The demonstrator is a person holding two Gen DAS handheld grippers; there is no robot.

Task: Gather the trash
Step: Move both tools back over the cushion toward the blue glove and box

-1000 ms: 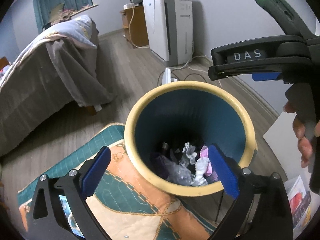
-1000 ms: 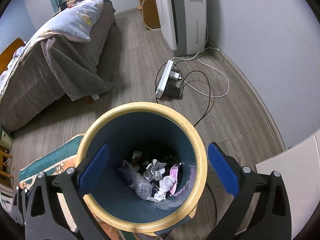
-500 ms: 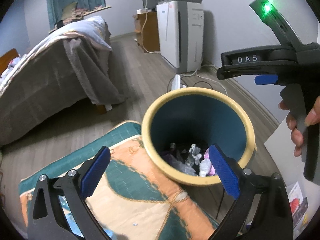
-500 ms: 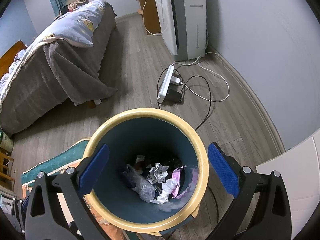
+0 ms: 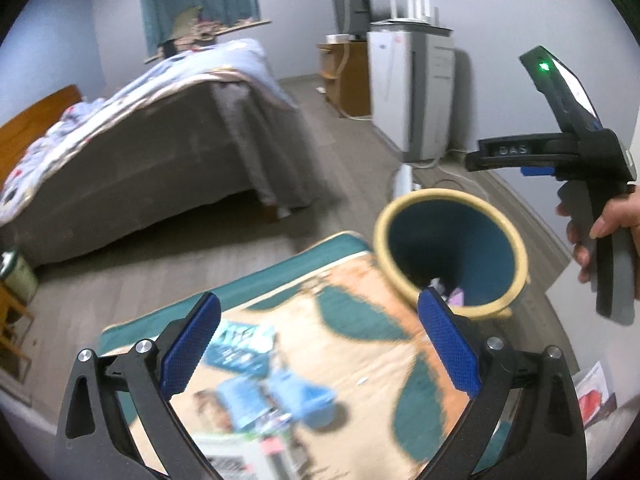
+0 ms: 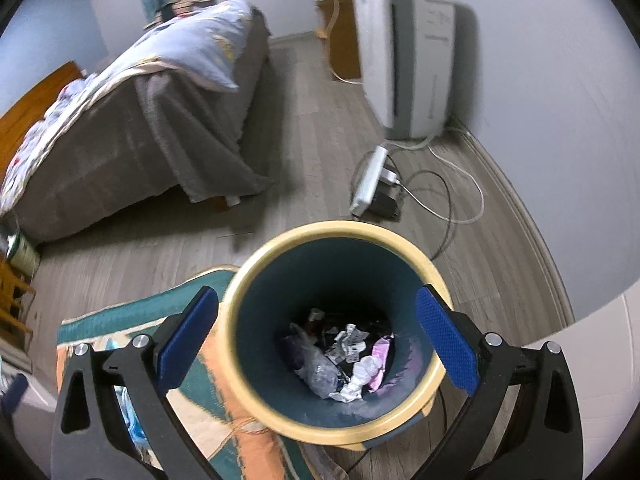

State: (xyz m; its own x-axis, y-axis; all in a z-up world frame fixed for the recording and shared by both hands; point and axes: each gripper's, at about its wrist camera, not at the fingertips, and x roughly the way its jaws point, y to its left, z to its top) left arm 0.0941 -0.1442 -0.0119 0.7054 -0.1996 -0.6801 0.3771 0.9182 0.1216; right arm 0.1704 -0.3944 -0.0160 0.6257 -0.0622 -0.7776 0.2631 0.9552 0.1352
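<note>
The left gripper (image 5: 320, 340) was spread wide and empty above the patterned mat (image 5: 360, 344), where blurred blue wrappers (image 5: 256, 368) lay. To its right stood the bin (image 6: 336, 328), touching the mat edge, with crumpled trash (image 6: 348, 364) at its bottom. The right gripper (image 6: 316, 340) hovered over the bin, fingers wide apart, empty.

Bin (image 6: 256, 380) smooth plastic; crumpled paper, film inside; quilted cloth mat (image 5: 360, 344); wood-plank floor (image 6: 320, 152); textured blue tong pads (image 5: 448, 348).
</note>
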